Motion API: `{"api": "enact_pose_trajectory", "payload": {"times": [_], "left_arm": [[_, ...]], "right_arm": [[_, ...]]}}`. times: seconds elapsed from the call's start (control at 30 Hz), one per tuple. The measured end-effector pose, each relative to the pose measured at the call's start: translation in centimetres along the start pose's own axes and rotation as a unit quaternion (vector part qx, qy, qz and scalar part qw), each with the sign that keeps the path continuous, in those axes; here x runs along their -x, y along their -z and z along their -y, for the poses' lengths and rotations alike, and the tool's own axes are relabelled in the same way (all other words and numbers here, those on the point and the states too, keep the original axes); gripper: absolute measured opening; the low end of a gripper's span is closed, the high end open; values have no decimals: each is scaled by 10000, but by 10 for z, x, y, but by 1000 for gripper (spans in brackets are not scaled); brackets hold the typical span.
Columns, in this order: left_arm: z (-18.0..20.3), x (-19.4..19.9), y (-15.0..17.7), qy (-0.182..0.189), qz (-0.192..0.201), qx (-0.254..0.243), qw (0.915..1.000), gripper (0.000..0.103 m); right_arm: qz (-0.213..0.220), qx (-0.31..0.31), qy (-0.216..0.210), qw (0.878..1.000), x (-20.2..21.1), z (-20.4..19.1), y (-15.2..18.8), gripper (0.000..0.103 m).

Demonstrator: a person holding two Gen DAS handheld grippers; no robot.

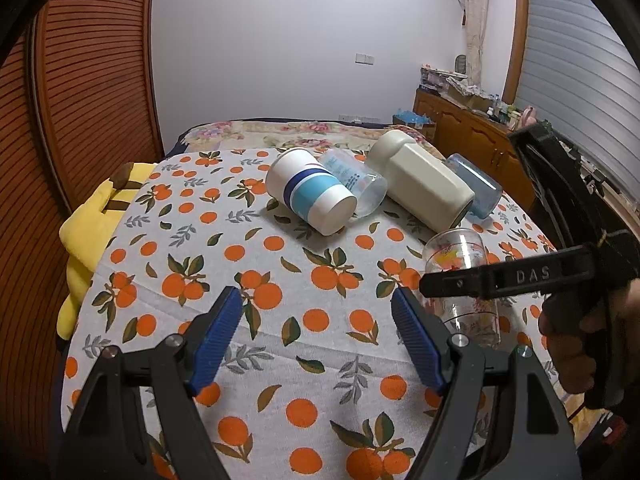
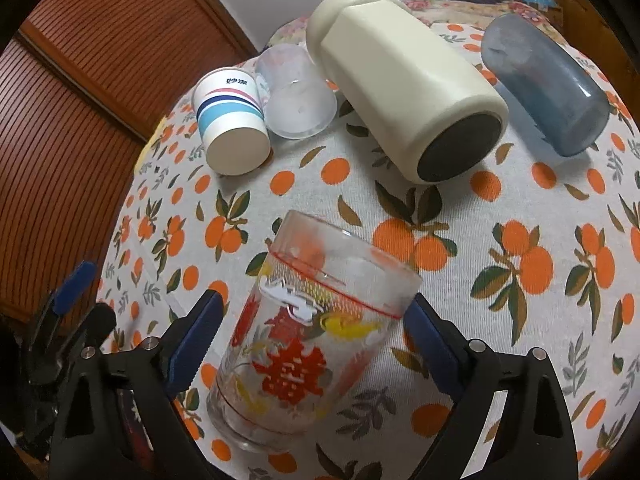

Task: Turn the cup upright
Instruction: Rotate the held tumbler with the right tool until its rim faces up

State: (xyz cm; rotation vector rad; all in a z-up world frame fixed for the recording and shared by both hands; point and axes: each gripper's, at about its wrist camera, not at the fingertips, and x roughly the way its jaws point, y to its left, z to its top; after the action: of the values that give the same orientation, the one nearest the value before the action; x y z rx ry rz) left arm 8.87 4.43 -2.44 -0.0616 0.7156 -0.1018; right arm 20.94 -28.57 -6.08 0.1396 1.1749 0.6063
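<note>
Flowered glass [image 2: 304, 332] upright between right gripper's [image 2: 316, 344] parted fingers — untouched.

The glass cup [image 2: 308, 328] stands on the table [image 2: 500, 216] near its front edge. Behind it, four things lie on their sides in a row: paper cup [image 2: 232, 124] at left, then clear cup [image 2: 296, 100], big bottle [image 2: 404, 92], and tinted cup [image 2: 548, 84] at right.

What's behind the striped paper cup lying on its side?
A clear plastic cup lies right behind the striped paper cup, also on its side, seemingly touching it. The paper cup covers part of its wall; the tablecloth between them is hidden.
</note>
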Motion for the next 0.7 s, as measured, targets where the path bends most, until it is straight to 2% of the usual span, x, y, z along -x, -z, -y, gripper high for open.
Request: {"api": "enact_pose_trajectory", "payload": {"times": [0.17, 0.63, 0.7], "left_arm": [[1, -1, 1, 16, -20, 11, 10000, 78], [0, -1, 3, 37, -47, 45, 10000, 78], [0, -1, 3, 42, -49, 34, 10000, 78]], "right_arm": [[-111, 171, 250, 9995, -1, -3, -4, 85], [-358, 150, 307, 9988, 0, -2, 0, 85], [-380, 60, 272, 9989, 0, -1, -2, 82]]}}
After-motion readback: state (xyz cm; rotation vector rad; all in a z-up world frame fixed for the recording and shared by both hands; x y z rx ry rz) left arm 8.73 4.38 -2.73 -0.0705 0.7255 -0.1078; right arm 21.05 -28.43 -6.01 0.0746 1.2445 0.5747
